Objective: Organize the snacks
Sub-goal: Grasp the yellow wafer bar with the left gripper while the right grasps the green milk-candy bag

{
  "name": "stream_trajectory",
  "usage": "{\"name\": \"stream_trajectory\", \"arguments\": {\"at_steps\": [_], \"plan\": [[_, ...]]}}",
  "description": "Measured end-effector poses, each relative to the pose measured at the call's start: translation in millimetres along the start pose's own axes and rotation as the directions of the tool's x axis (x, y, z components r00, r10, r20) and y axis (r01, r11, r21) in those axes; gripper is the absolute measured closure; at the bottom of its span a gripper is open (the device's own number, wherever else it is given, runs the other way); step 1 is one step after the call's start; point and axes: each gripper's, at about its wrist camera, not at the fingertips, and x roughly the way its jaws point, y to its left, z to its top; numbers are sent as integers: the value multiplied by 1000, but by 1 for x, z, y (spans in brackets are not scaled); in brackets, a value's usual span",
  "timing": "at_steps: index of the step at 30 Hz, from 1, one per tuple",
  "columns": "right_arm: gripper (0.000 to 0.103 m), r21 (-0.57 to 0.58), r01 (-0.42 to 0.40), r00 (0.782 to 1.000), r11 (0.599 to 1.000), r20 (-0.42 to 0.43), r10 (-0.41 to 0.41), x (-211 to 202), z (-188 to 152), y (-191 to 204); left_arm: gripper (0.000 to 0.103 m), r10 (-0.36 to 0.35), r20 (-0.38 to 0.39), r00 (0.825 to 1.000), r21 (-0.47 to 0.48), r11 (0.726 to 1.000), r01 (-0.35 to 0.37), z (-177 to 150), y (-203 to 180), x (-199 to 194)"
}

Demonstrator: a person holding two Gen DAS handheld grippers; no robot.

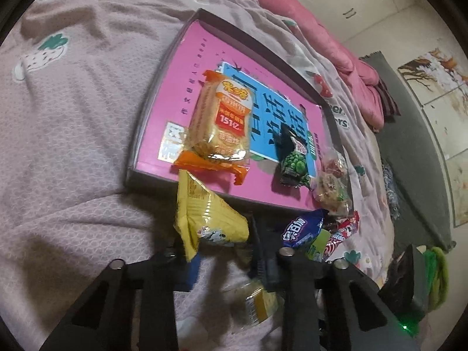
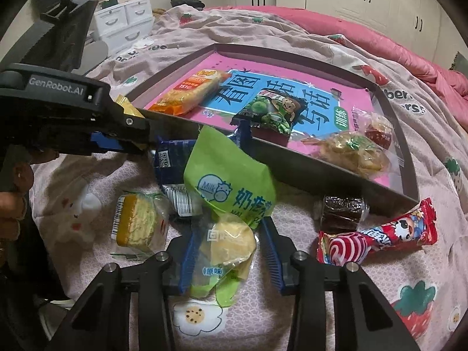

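The bed cover (image 2: pixel 380 278) carries the whole work area. On it lies a shallow pink tray (image 2: pixel 321 172), its near wall facing both grippers. Inside the tray: an orange cracker pack (image 1: pixel 219 120), a dark green-pea packet (image 2: pixel 272 114), and two clear-wrapped sweets at the right end (image 2: pixel 351 149).

Loose snacks lie on the cover in front of the tray wall: a blue packet (image 2: pixel 172 175), a wrapped yellow cake (image 2: pixel 137 225), a dark brown cake (image 2: pixel 342 210) and a red lollipop packet (image 2: pixel 377 239).

Step in hand, as judged: transfer of loose snacks into the tray, one per gripper.

- Left gripper (image 1: pixel 222 234): the jaws are drawn close on a yellow packet (image 1: pixel 204 213). The packet stands clear of the cover, just short of the near tray wall. The near pad presses its lower corner; the far pad's contact is not clearly visible.
- Right gripper (image 2: pixel 228 242): the jaws stand on either side of a green milk-bread packet (image 2: pixel 231 187). The packet's clear lower part, with the pale bun, fills the gap. Whether both pads actually press it cannot be told.

Next move, as judged: carry the yellow packet over the near wall to bare pink floor between the cracker pack and the pea packet, then release. The right gripper's hold needs confirming before any lift.
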Motion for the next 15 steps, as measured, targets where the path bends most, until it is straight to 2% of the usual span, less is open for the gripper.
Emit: {"name": "stream_trajectory", "arguments": {"at_steps": [6,15], "plan": [[69,21,-26,1000,999,10,26,-6,-1,-5,84,-10,19,1000,58,998,9,1,-9,-5],[69,80,-41,998,996,58,37,-25,-2,-17,85,4,64,998,146,989,-13,-6,-16,-30]]}}
